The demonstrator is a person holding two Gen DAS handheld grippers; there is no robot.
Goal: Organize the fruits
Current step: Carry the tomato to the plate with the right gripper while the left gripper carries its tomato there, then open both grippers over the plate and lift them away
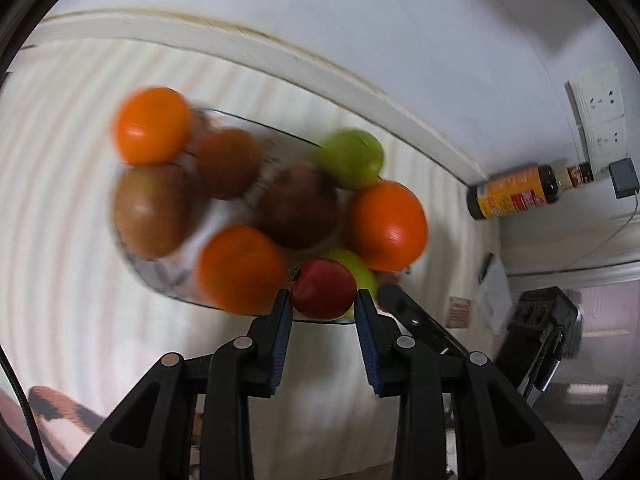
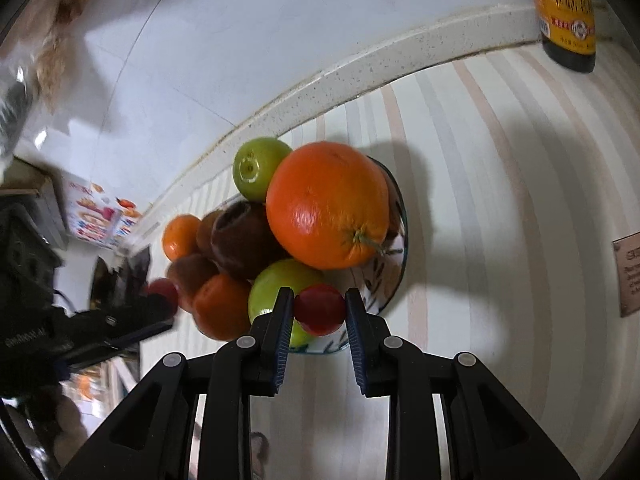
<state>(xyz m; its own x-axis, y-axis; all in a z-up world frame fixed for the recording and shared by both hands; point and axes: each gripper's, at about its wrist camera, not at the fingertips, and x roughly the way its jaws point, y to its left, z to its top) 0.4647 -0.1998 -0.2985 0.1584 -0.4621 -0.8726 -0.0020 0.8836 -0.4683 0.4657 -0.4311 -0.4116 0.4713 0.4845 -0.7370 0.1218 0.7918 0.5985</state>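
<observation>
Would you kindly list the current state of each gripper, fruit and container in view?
Left gripper: shut on a small red fruit.
Right gripper: shut on another small red fruit.
Glass bowl: heaped with fruit.
Sauce bottle: upright, capped.

A home kitchen: sauce bottle point(image 1: 528, 190) on striped counter point(image 2: 500, 200) by wall sockets point(image 1: 600, 108).

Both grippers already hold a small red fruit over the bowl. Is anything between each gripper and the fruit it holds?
Nothing visible. The left gripper is shut on one red fruit; the right gripper is shut on another red fruit. The pads touch each fruit directly, above the bowl.
</observation>
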